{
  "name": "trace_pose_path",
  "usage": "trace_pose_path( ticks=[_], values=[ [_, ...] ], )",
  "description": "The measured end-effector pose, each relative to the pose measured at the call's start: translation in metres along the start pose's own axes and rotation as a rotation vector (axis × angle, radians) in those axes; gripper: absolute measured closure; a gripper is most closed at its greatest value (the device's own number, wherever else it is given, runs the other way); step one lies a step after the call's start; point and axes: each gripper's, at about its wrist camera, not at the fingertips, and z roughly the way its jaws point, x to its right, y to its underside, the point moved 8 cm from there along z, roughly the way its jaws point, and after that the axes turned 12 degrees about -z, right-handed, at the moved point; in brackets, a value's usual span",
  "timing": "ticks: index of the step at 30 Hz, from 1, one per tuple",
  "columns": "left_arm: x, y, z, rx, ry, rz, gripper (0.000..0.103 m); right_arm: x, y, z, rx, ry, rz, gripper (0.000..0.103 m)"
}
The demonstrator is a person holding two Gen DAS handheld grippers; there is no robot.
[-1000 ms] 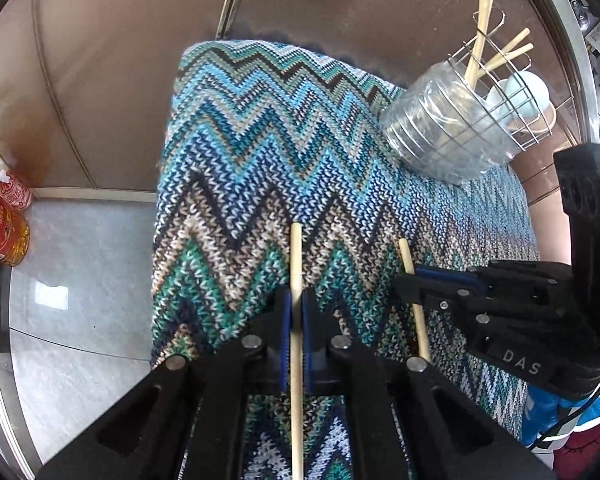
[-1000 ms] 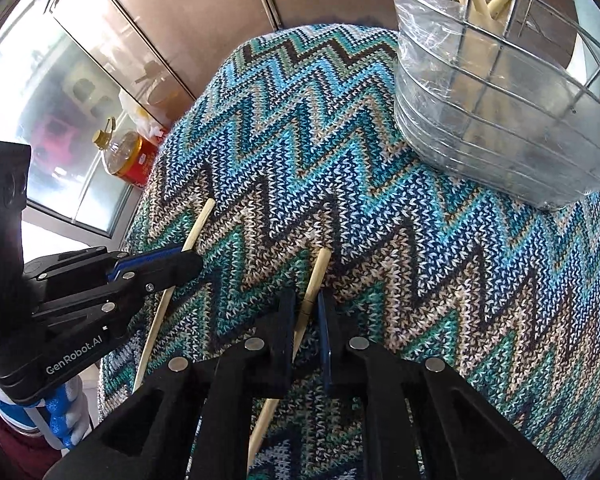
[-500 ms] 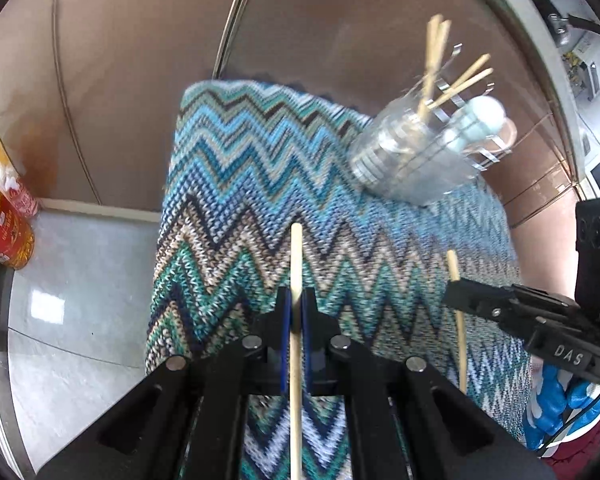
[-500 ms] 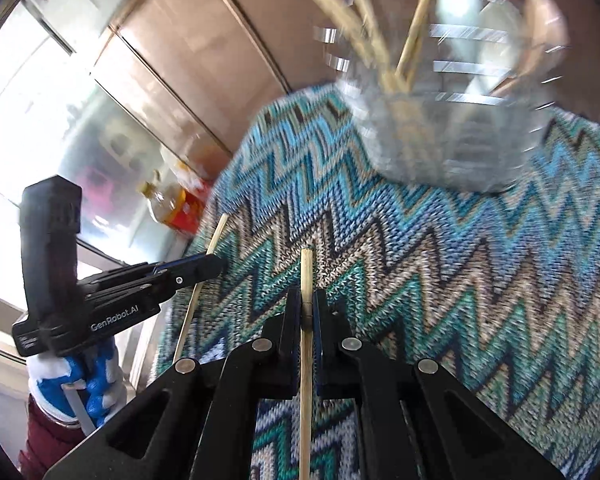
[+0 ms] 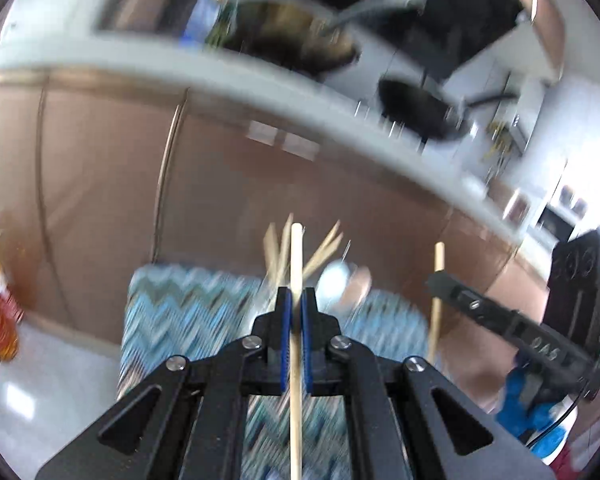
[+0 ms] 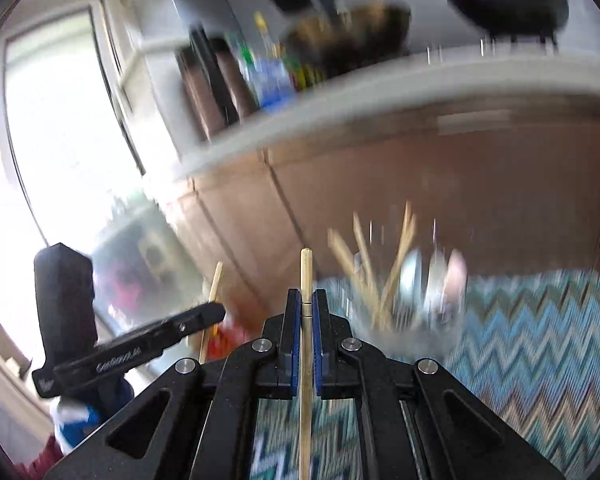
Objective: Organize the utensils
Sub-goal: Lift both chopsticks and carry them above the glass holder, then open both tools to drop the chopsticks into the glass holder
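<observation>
Chopsticks (image 5: 296,264) sit clenched in my left hand-held gripper (image 5: 296,308) and right hand-held gripper (image 6: 307,308). At one o'clock, the crowded holder (image 6: 400,312) could deflect my chopstick (image 6: 306,276).

two held chopsticks (image 5: 296,256) (image 5: 438,258), two pans (image 5: 292,46) (image 5: 420,110)

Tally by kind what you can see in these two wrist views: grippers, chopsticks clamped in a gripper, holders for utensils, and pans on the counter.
Grippers: 2, left gripper, right gripper
Clamped chopsticks: 2, left chopstick, right chopstick
Utensil holder: 1
Pans: 2, brown pan, black pan
Total: 7

Both chopsticks (image 5: 296,264) now off cloth (image 5: 188,300)
</observation>
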Motion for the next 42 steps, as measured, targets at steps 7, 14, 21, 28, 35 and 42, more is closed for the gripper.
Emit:
trace_pose_path(
  ticks=[7,14,21,28,35,42],
  values=[
    [0.035,-0.072,0.019,0.278,0.064,-0.031,0.099,0.014,-0.074,0.009,0.241,0.088,-0.091,0.097],
    [0.022,-0.096,0.080,0.423,0.004,-0.054,0.099,0.040,-0.082,0.059,0.304,0.143,-0.134,0.098],
    [-0.001,-0.082,0.128,0.456,-0.058,-0.050,0.099,0.065,-0.052,0.091,0.279,0.172,-0.128,0.098],
    [-0.004,-0.063,0.143,0.469,-0.113,0.000,0.098,0.062,-0.032,0.095,0.256,0.194,-0.168,0.097],
    [-0.002,-0.056,0.119,0.465,-0.105,0.005,0.076,0.060,-0.034,0.064,0.270,0.215,-0.158,0.077],
    [0.015,-0.058,0.078,0.464,-0.115,0.032,0.063,0.054,-0.043,0.021,0.270,0.261,-0.156,0.072]
  ],
)
